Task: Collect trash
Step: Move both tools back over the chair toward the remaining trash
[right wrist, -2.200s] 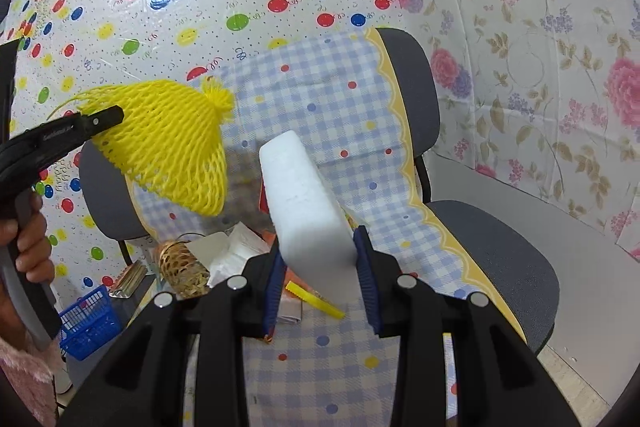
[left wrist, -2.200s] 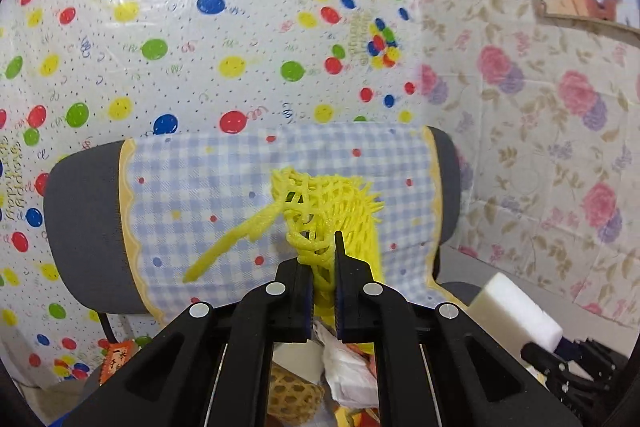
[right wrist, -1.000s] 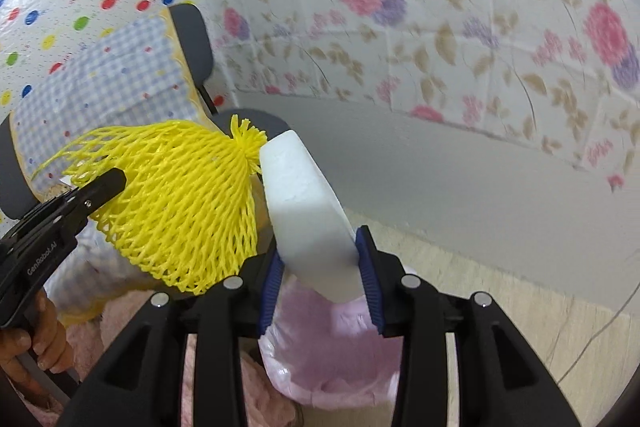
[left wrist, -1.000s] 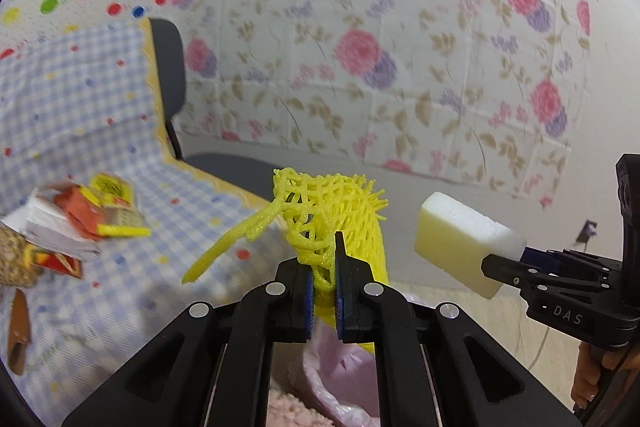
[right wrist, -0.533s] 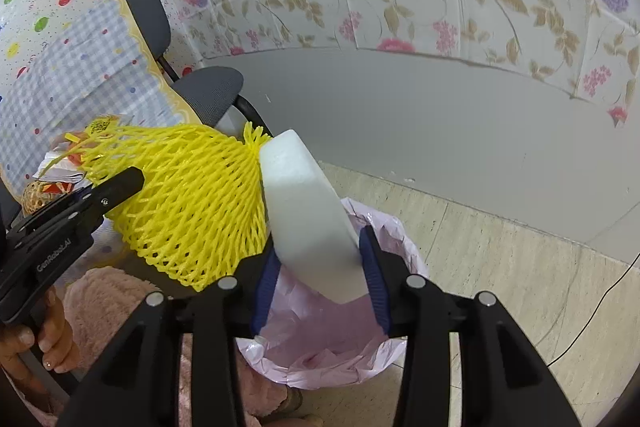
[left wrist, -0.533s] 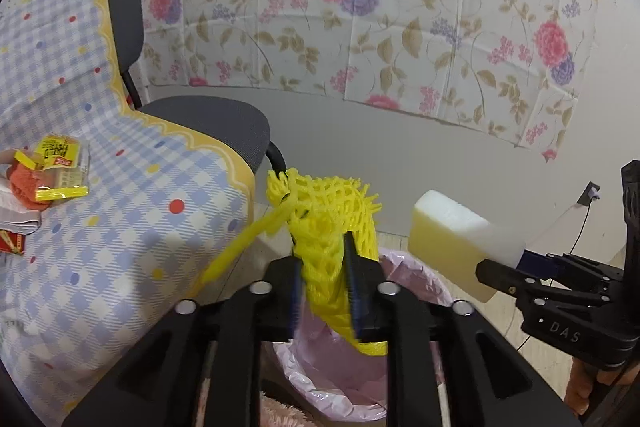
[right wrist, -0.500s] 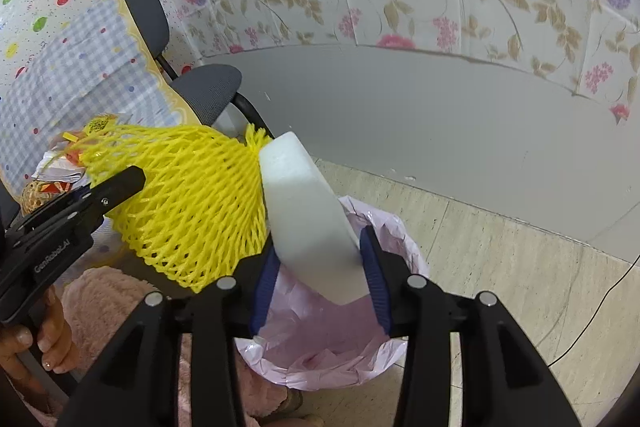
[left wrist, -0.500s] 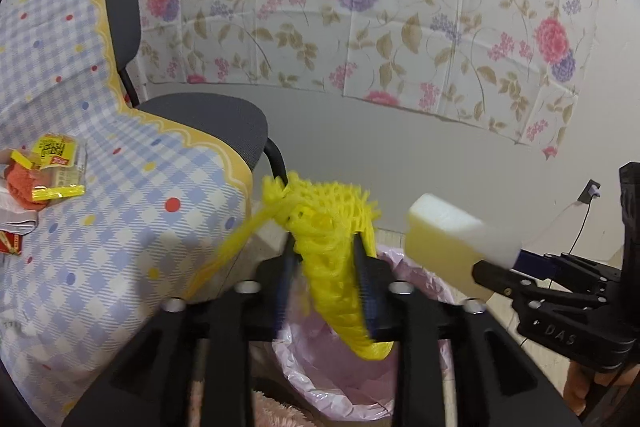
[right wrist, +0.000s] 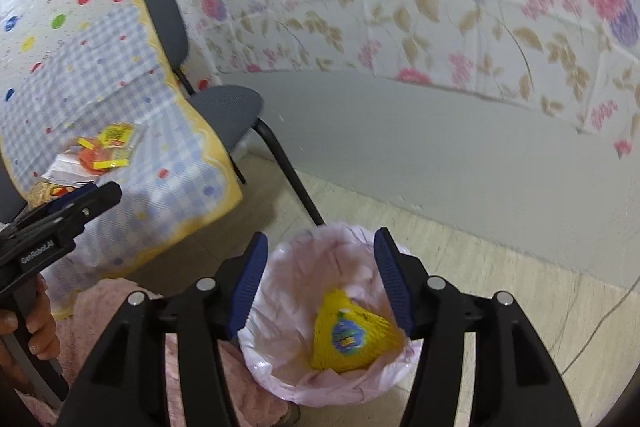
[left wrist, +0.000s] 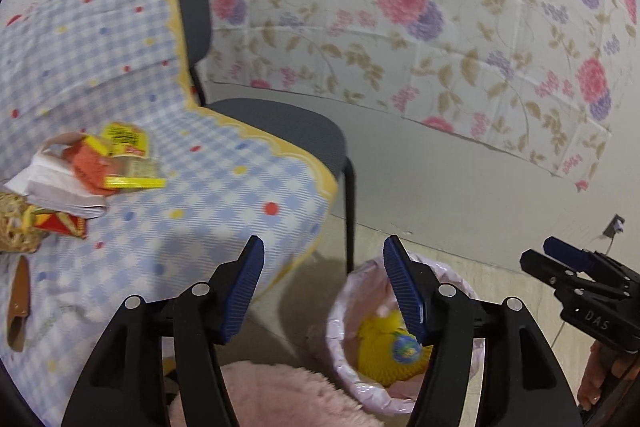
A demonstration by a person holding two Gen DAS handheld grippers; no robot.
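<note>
A bin lined with a pink bag [right wrist: 280, 379] [left wrist: 340, 327] stands on the floor below both grippers. The yellow foam net [right wrist: 352, 335] [left wrist: 384, 351] with a blue sticker lies inside it. The white foam block is not visible. My left gripper [left wrist: 324, 287] hangs left of the bin's mouth, its jaws opening with nothing between them. My right gripper [right wrist: 318, 283] is straight above the bin, jaws also opening and empty. More trash [left wrist: 100, 163] [right wrist: 100, 147], yellow and orange wrappers and white paper, lies on the checked cloth over the chair.
The chair's grey seat [left wrist: 288, 127] and black leg [right wrist: 288, 175] stand beside the bin. A straw-coloured net [left wrist: 16, 223] and a brown strip [left wrist: 18, 303] lie on the cloth's left. Pink fluffy fabric [left wrist: 272, 395] is below. A flowered sheet [right wrist: 440, 7] covers the wall.
Both grippers have opened. The yellow net left the left jaws and the white block left the right jaws; the net now lies in the bin. Both hands moved slightly.
</note>
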